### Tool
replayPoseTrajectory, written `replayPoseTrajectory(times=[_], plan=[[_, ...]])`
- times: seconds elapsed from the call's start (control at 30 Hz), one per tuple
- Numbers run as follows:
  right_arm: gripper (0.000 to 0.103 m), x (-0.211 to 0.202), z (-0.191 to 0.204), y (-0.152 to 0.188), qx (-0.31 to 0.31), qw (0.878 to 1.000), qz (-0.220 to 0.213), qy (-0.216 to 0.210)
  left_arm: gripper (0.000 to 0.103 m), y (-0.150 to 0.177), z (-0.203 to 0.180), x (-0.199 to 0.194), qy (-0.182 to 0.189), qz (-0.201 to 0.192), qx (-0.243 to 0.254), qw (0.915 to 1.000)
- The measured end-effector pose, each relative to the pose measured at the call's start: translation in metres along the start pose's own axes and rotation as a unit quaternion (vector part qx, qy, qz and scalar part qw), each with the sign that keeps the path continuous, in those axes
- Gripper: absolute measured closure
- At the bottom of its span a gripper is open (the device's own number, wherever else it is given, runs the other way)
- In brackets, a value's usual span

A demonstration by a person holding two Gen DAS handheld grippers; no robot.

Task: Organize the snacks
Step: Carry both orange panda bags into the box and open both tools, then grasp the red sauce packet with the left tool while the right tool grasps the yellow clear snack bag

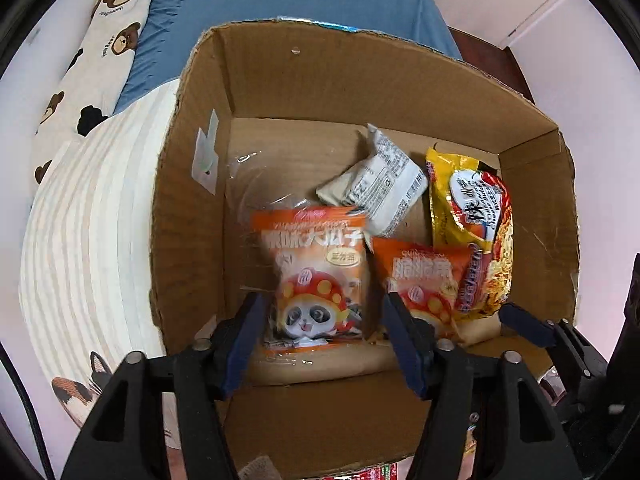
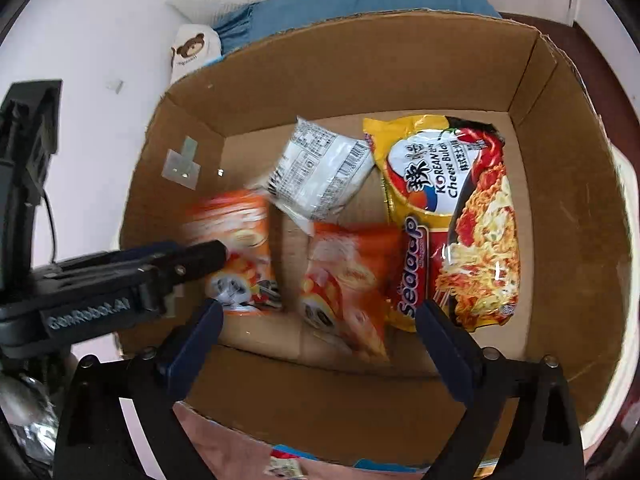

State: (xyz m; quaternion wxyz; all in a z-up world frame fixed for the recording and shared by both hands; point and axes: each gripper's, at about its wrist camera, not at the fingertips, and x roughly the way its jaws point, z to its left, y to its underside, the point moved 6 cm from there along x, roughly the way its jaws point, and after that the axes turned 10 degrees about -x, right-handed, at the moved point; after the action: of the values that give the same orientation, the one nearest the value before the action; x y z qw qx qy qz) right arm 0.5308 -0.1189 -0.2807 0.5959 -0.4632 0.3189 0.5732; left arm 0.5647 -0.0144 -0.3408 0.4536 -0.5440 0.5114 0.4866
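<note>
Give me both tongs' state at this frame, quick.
Left tongs: open around the orange snack packet, not clearly gripping it.
Right tongs: open, empty, above the cardboard box.

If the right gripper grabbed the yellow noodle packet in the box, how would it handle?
The yellow noodle packet looks glossy, so probably slippery. It lies flat and blocky, so likely fairly stiff, though its contents may crack. Probably light.
</note>
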Motion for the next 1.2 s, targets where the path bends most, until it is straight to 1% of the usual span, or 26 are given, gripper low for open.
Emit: replayPoseTrajectory(times=[0.13, 0.27, 0.37, 0.43, 0.57, 0.67, 0.87, 0.97, 1.07, 1.2], plan=[[0.004, -0.003, -0.005, 0.002, -0.004, 1.000, -0.001, 0.015, 0.041, 0.004, 0.002, -0.004, 0.002, -0.005, 0.000, 1.0000], [0.004, -0.012, -0.012, 0.009, -0.007, 0.999, -0.010, 0.045, 0.041, 0.011, 0.002, -0.014, 0.001, -0.026, 0.003, 0.9997], [0.004, -0.022, -0.016, 0.018, -0.012, 0.998, -0.018, 0.065, 0.041, 0.021, 0.003, -0.021, 0.001, -0.040, 0.007, 0.9992], [0.004, -0.032, -0.014, 0.022, -0.020, 0.996, -0.024, 0.083, 0.041, 0.030, 0.003, -0.026, -0.004, -0.052, 0.011, 0.9986], [0.004, -0.053, -0.008, 0.031, -0.035, 0.993, -0.044, 0.104, 0.041, 0.049, 0.003, -0.039, -0.010, -0.079, 0.020, 0.9966], [0.004, -0.070, -0.001, 0.043, -0.046, 0.990, -0.061, 0.120, 0.041, 0.067, 0.008, -0.055, -0.016, -0.117, 0.020, 0.9928], [0.004, -0.108, 0.010, 0.065, -0.052, 0.983, -0.105, 0.142, 0.041, 0.098, 0.017, -0.086, -0.016, -0.171, 0.021, 0.9849], [0.004, -0.126, 0.018, 0.076, -0.054, 0.979, -0.128, 0.149, 0.041, 0.111, 0.019, -0.104, -0.024, -0.206, 0.032, 0.9776], [0.004, -0.142, 0.027, 0.088, -0.057, 0.975, -0.149, 0.156, 0.041, 0.124, 0.021, -0.118, -0.026, -0.229, 0.034, 0.9724], [0.004, -0.158, 0.038, 0.104, -0.058, 0.971, -0.170, 0.157, 0.041, 0.144, 0.023, -0.130, -0.016, -0.243, 0.034, 0.9694]])
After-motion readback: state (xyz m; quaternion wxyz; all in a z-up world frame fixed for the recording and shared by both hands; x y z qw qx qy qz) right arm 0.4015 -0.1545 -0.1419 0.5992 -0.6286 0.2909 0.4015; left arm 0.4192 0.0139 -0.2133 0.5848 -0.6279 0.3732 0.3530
